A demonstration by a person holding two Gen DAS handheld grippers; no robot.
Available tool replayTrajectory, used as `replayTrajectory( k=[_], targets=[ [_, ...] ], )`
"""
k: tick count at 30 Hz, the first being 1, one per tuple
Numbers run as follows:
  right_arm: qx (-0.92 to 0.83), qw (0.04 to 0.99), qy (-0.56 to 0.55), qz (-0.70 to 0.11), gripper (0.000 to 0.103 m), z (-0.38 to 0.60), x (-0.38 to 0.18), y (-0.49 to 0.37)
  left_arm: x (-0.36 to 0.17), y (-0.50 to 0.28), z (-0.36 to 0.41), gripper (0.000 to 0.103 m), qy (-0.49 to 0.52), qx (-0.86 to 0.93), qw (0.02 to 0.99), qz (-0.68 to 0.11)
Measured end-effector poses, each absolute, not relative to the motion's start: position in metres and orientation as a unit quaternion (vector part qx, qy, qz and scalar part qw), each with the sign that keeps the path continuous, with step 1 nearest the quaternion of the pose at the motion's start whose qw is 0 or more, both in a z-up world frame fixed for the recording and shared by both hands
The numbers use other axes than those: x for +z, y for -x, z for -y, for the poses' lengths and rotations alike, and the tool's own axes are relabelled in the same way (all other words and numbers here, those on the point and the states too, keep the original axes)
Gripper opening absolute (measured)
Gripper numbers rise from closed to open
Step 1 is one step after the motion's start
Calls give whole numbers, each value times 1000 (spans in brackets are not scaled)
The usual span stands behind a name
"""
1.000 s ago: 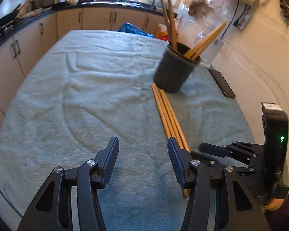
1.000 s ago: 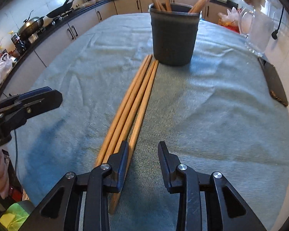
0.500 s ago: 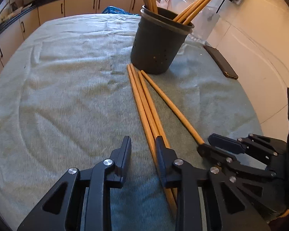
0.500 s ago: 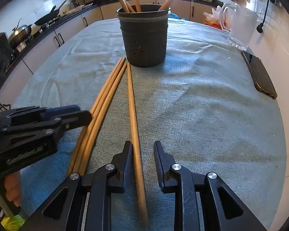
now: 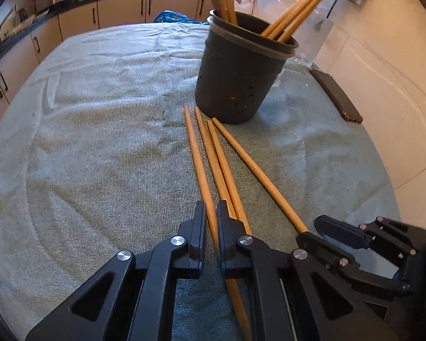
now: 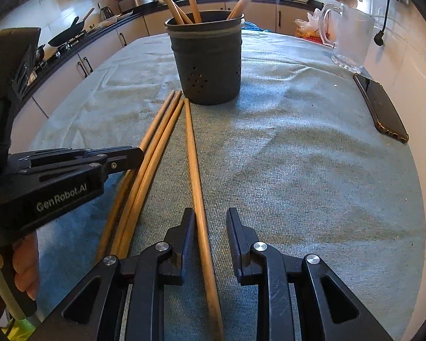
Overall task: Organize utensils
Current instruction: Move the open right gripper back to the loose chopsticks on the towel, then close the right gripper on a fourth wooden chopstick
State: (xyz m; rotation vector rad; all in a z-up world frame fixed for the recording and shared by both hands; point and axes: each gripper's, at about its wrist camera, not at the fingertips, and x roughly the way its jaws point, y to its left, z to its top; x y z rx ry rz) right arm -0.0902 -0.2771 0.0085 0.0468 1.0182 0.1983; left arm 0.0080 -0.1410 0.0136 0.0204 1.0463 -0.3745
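Moved: since half a second ago the left tool has narrowed its jaws to a thin slot over one stick of the three-stick bundle; the right tool has spread its jaws wider around the single stick. Both views have come nearer the holder.
Left tool: all but clenched on the leftmost bundle stick, at the end far from the holder; whether the pads press the wood cannot be told.
Right tool: released, jaws well apart, the single stick lying between them close beside the left finger.
Left view only: the single stick splays away from the bundle, its near end reaching the right tool's finger; all four tips converge just beside the holder's base.
Right view only: the left tool's finger lies across the bundle; a bare hand grips its handle; a clear glass jug stands beyond the holder, and a phone lies to the holder's right.
Holder: dark, perforated, upright on the towel-covered tabletop; several wooden sticks lean inside it, fanning outward.
Loose sticks: four, flat on the tabletop, running from the holder toward the tools.
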Motion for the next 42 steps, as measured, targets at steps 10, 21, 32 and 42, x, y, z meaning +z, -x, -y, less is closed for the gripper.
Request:
replayTrajectory(
  k=[10,21,32,42],
  targets=[
    [77,850,-59,-518,9,306,8,117,13,25,85,7,9,-174,826,-537],
    [73,847,-20,-527,38,309,11,133,20,21,78,7,1,-193,818,-541],
    [70,835,-37,-544,22,309,10,64,11,-31,98,8,-27,-186,818,-543],
    [39,850,-9,-525,21,294,9,13,12,-47,100,7,-16,-190,825,-533]
  ],
)
